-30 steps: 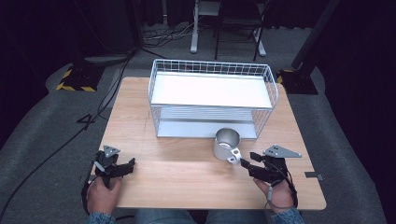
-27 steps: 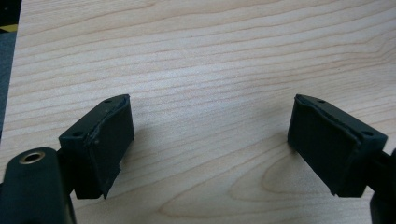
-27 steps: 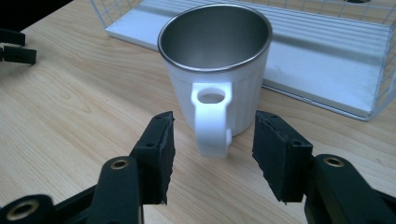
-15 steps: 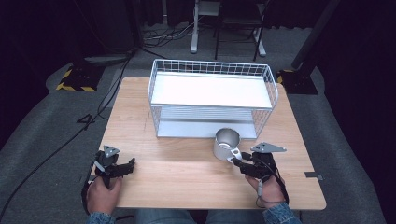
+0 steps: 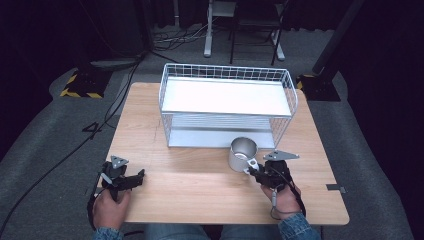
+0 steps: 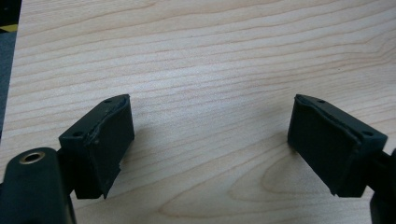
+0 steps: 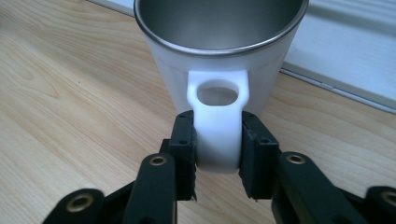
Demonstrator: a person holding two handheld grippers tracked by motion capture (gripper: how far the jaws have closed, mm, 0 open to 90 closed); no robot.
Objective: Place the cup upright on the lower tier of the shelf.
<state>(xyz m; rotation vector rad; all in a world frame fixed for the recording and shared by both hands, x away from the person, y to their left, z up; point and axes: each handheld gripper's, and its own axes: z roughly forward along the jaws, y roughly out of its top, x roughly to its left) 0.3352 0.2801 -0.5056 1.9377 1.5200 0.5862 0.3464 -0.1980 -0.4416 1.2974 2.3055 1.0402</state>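
Right gripper view: right gripper point(image 7: 217, 161) clamped on white handle point(image 7: 218, 126) of round steel mug with white wall point(image 7: 219, 51) — jaws just closed in, pads pressing both handle sides. High view: mug upright on pale wooden table point(image 5: 200, 175), just at 6 o'clock of white wire two-shelf rack point(image 5: 227, 97), right of table centre. Left gripper point(image 5: 131, 178) over table's 7 o'clock corner — fingers point(image 6: 105, 140) wide apart, nothing between.

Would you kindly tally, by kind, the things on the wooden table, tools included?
Metal mug: 1
White wire rack: 1
Handheld tool: 2, left tool and right tool
Total: 4
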